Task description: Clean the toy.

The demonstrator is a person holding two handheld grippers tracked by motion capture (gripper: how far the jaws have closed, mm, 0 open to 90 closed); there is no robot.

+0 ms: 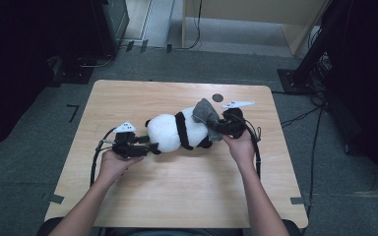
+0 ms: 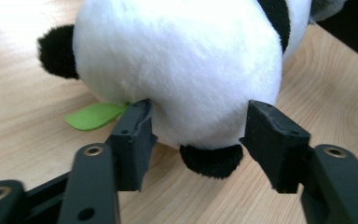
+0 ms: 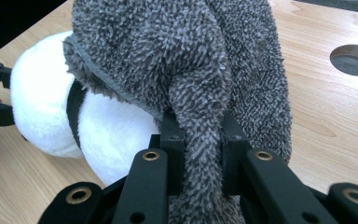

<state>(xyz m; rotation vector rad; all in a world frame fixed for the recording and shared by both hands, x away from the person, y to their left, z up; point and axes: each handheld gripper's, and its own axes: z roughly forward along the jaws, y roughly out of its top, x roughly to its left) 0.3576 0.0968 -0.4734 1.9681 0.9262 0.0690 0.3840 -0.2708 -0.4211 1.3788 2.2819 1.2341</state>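
Right gripper (image 3: 199, 154): fingers (image 3: 172, 140) clamped together on a fold of the grey fleecy cloth (image 3: 191, 70); the pinched fold runs down between them and out toward the camera. The rest of the cloth drapes up and over one end of the plush panda (image 3: 107, 130), touching its white fur and the black band across its body.

Left gripper (image 2: 198, 133): fingers (image 2: 135, 135) apart, one on each side of the panda's rounded white end. The finger at left sits just against the fur; the finger at right is beside the fur, and contact cannot be told. A small black paw (image 2: 210, 161) hangs between them, and a green leaf-shaped tag (image 2: 93, 115) lies flat beside the left-hand finger.

High view: the panda lies on its side near the middle of the wooden worktop (image 1: 177, 196), lengthwise between the two grippers, cloth at its right end. A round dark hole (image 1: 218, 97) in the worktop sits just beyond the cloth.
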